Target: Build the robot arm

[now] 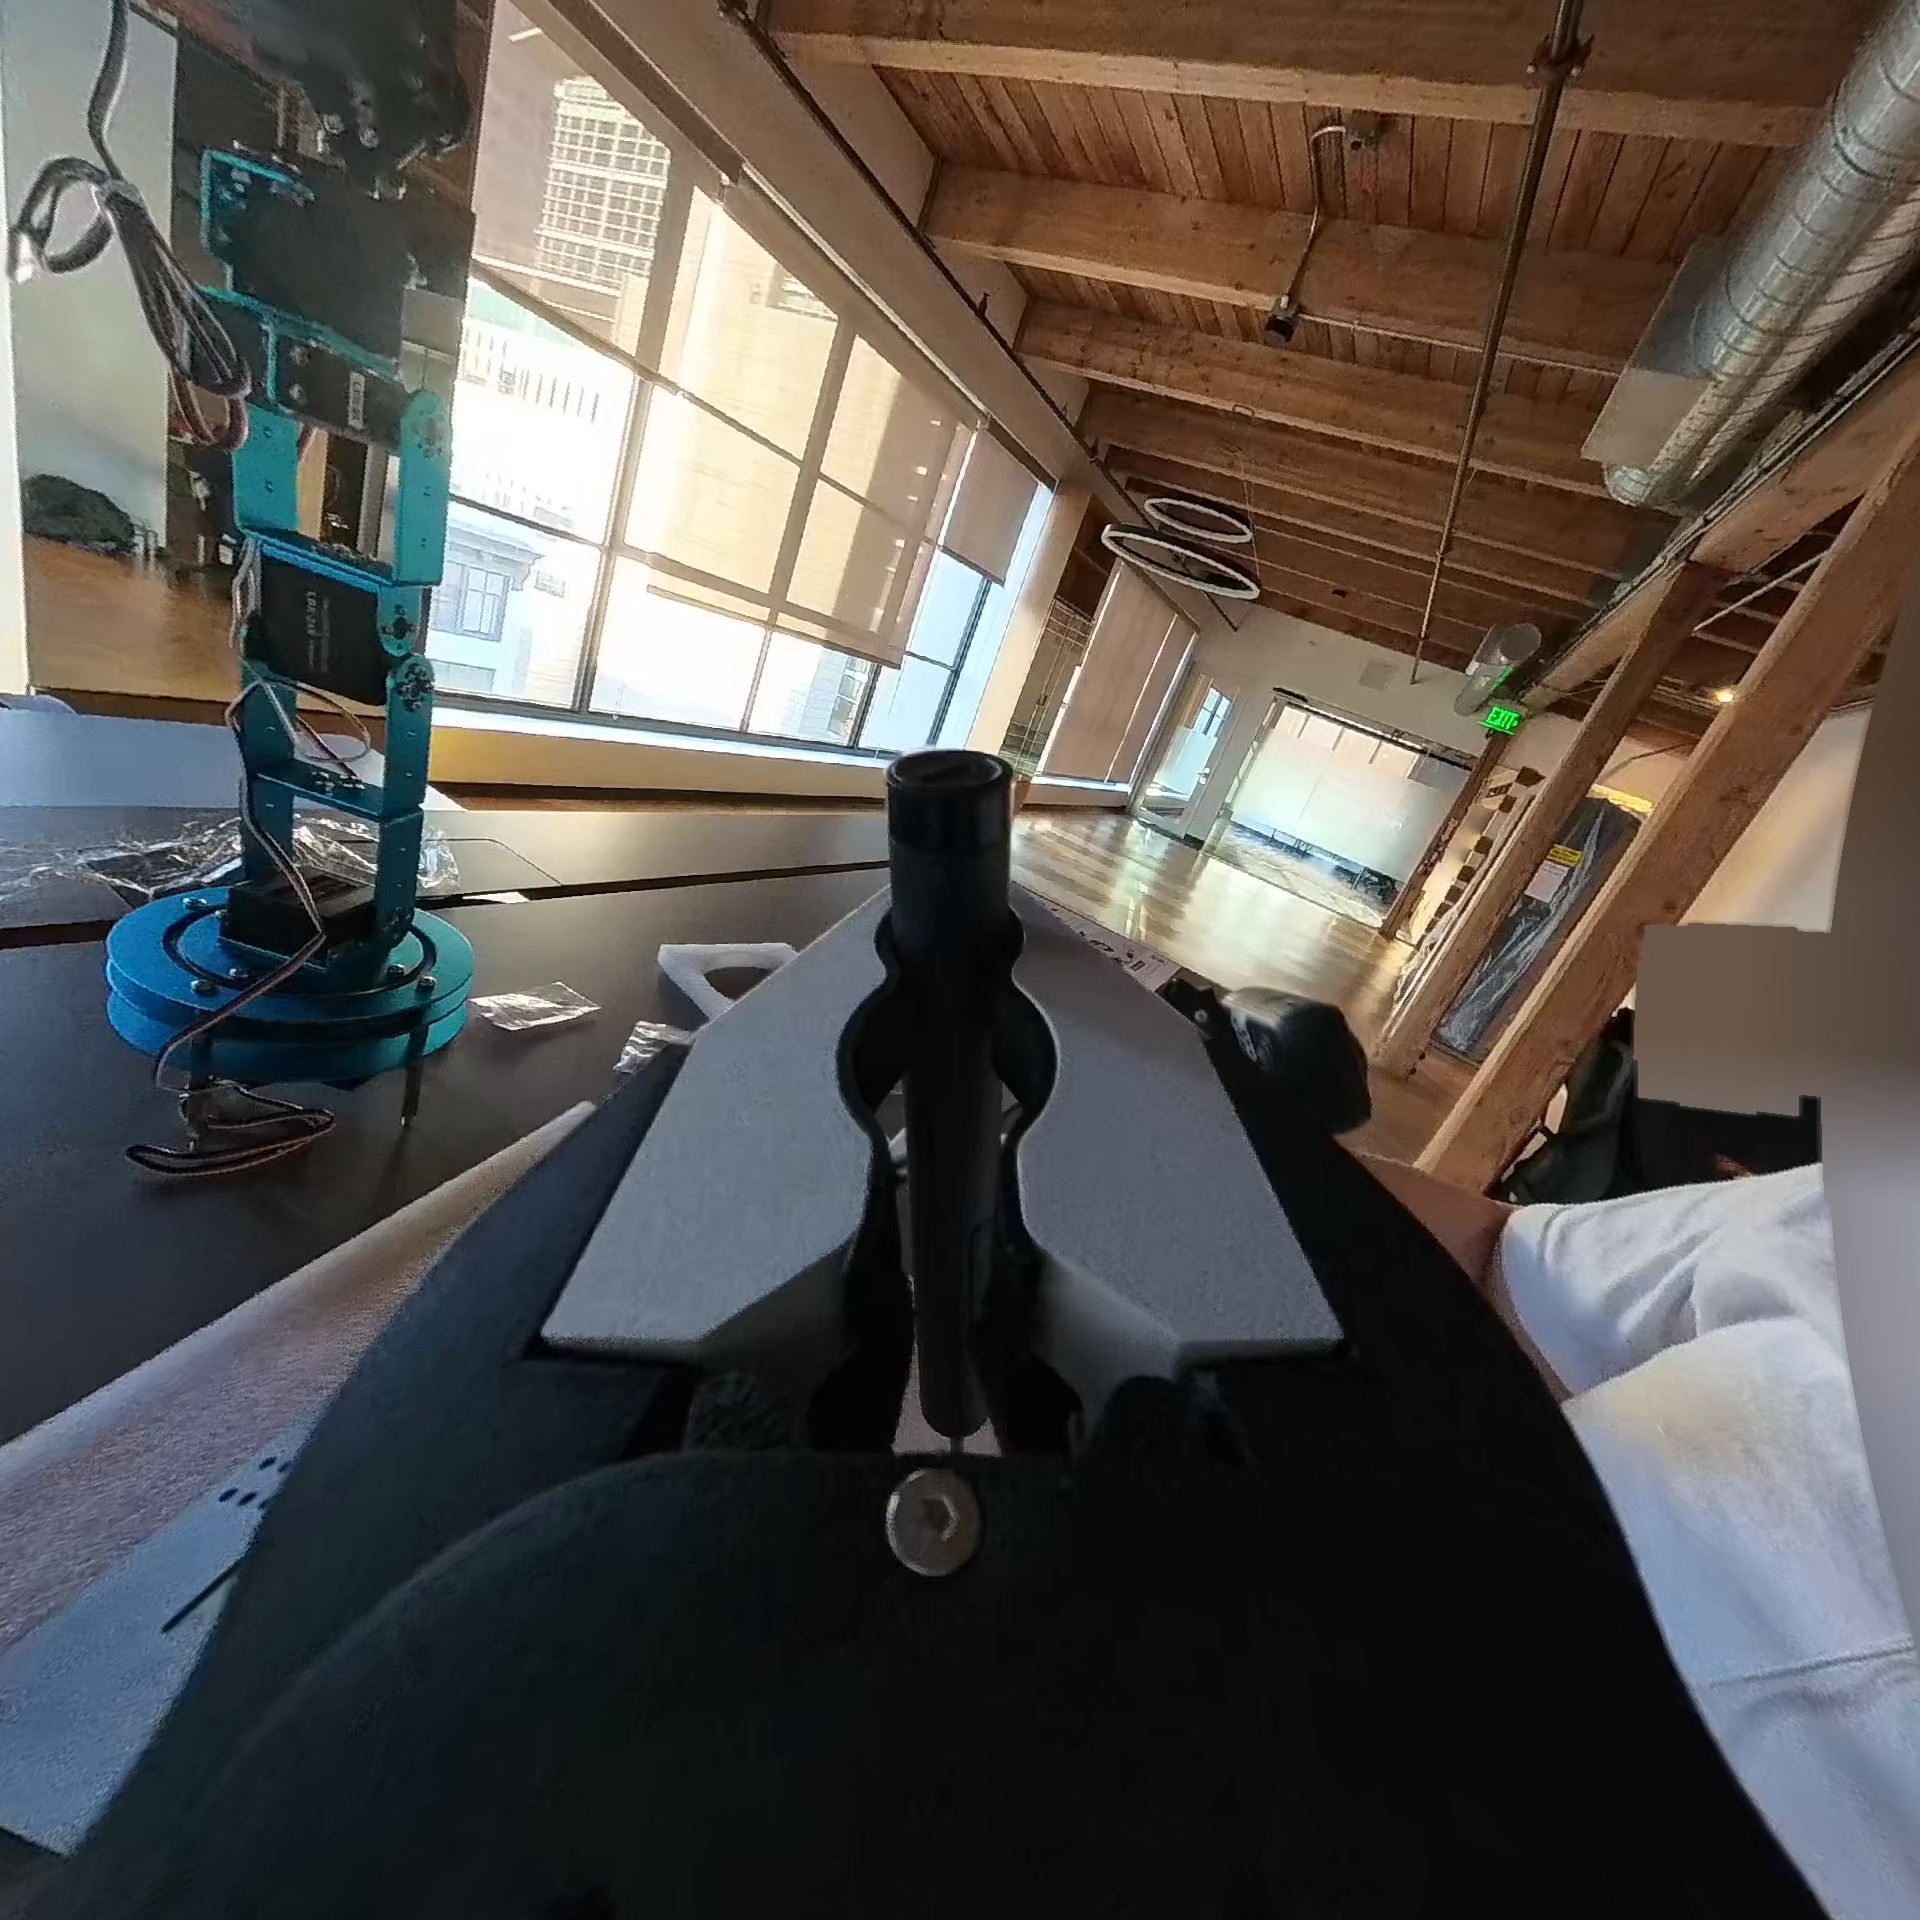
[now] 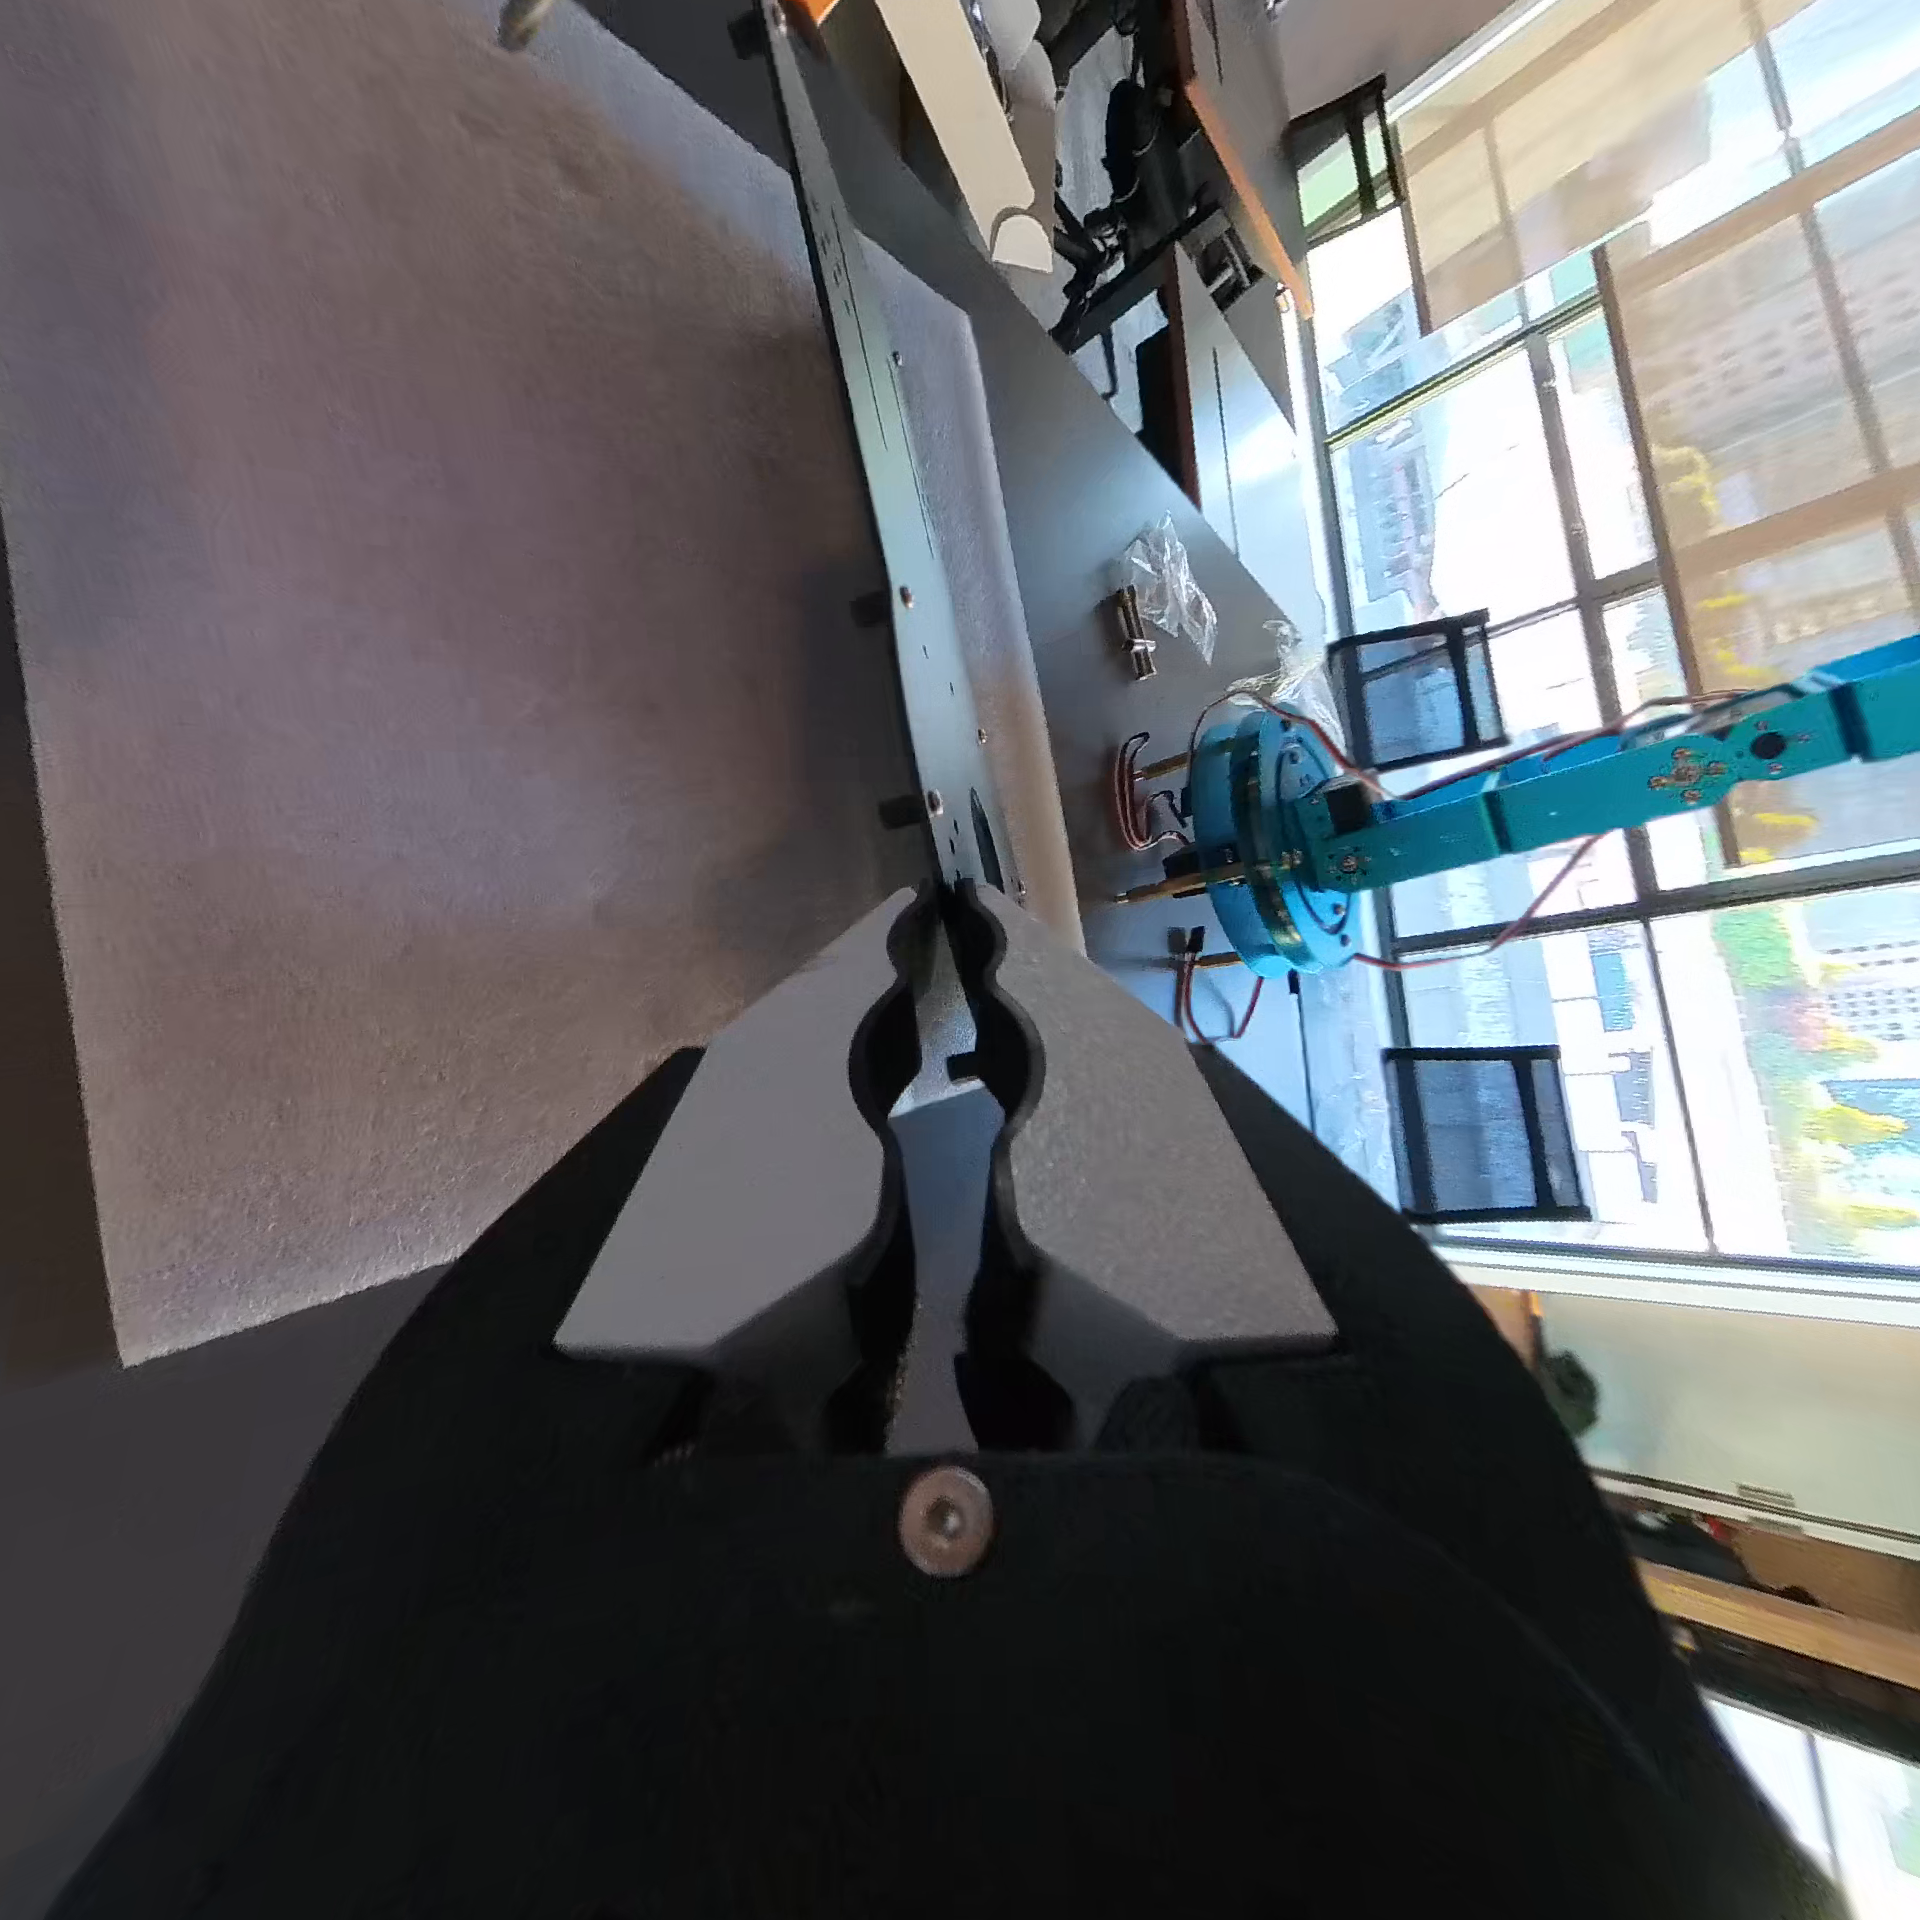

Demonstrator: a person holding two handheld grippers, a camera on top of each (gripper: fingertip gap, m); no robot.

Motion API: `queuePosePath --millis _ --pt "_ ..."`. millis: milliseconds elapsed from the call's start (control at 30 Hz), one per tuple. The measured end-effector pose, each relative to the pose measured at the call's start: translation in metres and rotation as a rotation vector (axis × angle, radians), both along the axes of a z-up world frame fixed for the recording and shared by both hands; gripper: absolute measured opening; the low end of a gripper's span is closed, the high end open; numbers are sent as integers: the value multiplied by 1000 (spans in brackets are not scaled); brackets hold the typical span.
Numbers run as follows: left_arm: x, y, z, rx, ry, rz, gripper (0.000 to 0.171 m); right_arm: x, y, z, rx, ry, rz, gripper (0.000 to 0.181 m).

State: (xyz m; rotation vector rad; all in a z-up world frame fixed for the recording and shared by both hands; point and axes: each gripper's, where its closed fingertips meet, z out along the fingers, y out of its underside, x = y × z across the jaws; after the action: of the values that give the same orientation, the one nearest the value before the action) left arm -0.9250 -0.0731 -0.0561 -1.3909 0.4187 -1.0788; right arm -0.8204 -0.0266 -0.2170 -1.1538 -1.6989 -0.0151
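My left gripper [image 1: 948, 940] is shut on a black cylindrical tool [image 1: 948, 831]. The tool runs forward between the fingers, and its hollow round end sticks out past the fingertips, above the dark table [image 1: 94, 1226]. My right gripper [image 2: 948, 906] is shut on the edge of a thin grey metal plate [image 2: 914, 436] with small holes, seen edge-on. The plate also shows at the lower left of the left wrist view [image 1: 135, 1652]. A pinkish foam sheet [image 2: 416, 623] lies against the plate. A blue servo robot arm [image 1: 312, 956] [image 2: 1278, 821] stands on the table beyond both grippers.
Small clear plastic bags [image 1: 535, 1006], one with a metal part [image 2: 1164, 592], and a white foam piece [image 1: 727, 961] lie near the arm's base. Loose servo wires [image 1: 229, 1127] trail from it. Black mesh boxes [image 2: 1486, 1132] stand by the windows. A person's white sleeve [image 1: 1704, 1455] is at right. Some 20 cm of space lies between my two pairs of fingers.
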Motion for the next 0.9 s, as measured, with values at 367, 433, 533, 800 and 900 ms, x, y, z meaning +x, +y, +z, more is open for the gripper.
queuePosePath --millis 367,433,533,800,900 --pt "3 2 -2 -22 -8 -13 7 -4 12 16 -203 22 -10 1" --pt "3 3 -3 -28 -15 -18 8 -6 18 22 -238 15 -11 1" --pt "3 3 -3 -32 -20 -22 8 -8 27 31 -270 4 -11 1" --pt "0 5 -5 -39 -19 -4 8 -14 42 44 -317 -2 -10 1" --pt "-3 7 -7 -47 -21 6 8 -13 40 43 -305 -1 -2 1"
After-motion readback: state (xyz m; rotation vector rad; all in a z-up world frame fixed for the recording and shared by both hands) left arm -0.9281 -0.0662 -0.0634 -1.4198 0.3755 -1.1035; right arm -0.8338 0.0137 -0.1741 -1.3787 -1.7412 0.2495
